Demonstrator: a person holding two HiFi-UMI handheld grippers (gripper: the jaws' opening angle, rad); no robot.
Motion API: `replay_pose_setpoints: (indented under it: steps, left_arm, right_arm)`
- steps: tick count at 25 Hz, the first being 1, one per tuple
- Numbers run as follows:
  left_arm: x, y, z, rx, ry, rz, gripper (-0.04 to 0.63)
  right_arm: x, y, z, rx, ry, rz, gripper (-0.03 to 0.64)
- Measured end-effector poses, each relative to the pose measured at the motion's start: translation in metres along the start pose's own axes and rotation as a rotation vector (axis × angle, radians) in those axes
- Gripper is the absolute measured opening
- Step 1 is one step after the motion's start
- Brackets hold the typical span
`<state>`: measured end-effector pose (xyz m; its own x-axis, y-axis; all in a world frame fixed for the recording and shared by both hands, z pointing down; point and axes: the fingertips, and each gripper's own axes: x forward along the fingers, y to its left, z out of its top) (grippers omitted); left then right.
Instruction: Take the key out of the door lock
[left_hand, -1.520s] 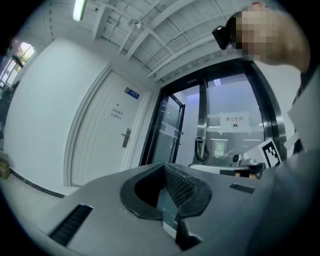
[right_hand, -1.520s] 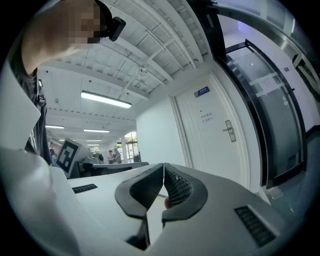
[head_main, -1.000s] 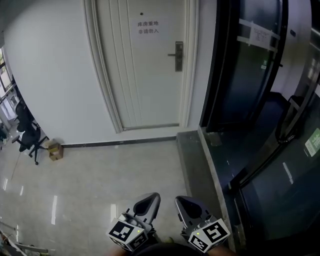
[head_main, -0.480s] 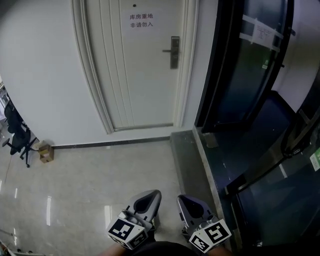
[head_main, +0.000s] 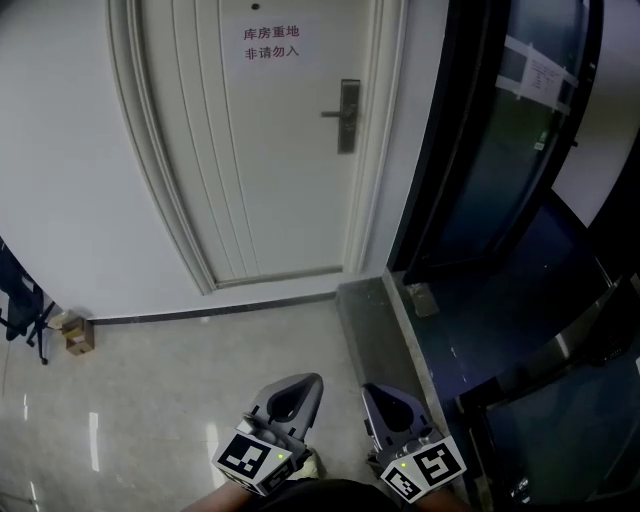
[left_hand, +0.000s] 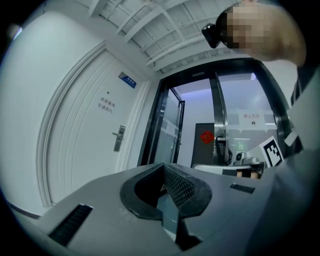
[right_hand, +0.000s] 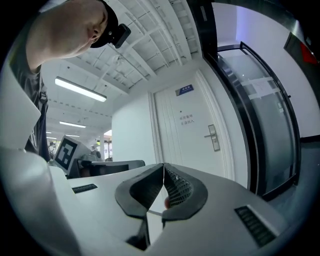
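A white door (head_main: 270, 150) stands shut ahead, with a metal lock plate and lever handle (head_main: 346, 115) on its right side and a paper notice (head_main: 271, 43) above. The same lock plate (left_hand: 119, 138) shows in the left gripper view and again, as the lock plate (right_hand: 213, 137), in the right gripper view. No key can be made out at this distance. My left gripper (head_main: 296, 386) and right gripper (head_main: 385, 397) are held low, side by side, far from the door. Both are shut with nothing between the jaws.
Dark glass doors (head_main: 500, 150) with a taped paper stand right of the white door. A dark stone threshold (head_main: 385, 320) runs along them. A small cardboard box (head_main: 76, 333) and an office chair (head_main: 22, 305) sit at the left by the wall. Glossy tiled floor (head_main: 180, 390) lies between.
The view has moved closer to the door and shifted left; the door and lock plate look larger. Both grippers keep their place at the bottom, shut.
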<state>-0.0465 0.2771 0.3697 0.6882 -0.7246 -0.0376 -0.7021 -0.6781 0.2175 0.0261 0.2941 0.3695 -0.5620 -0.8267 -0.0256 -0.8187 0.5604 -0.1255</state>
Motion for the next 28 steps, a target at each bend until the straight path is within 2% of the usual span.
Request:
replay_pose_setpoints:
  steps: [5, 13, 19, 28]
  left_arm:
    - [0.029, 0.053, 0.014, -0.017, -0.005, -0.003, 0.005]
    - [0.086, 0.108, 0.017, -0.040, 0.007, -0.005, 0.005]
    - [0.151, 0.149, 0.023, -0.027, -0.001, 0.021, 0.005]
    - [0.279, 0.207, 0.051, -0.023, -0.024, 0.062, 0.005]
  right_arm:
    - [0.059, -0.013, 0.004, -0.008, 0.006, 0.000, 0.014]
    - [0.128, -0.057, 0.005, -0.030, 0.016, -0.001, 0.014]
    - [0.186, -0.119, 0.011, -0.062, 0.001, 0.016, 0.014]
    - [0.281, -0.229, 0.045, -0.150, -0.004, 0.060, 0.015]
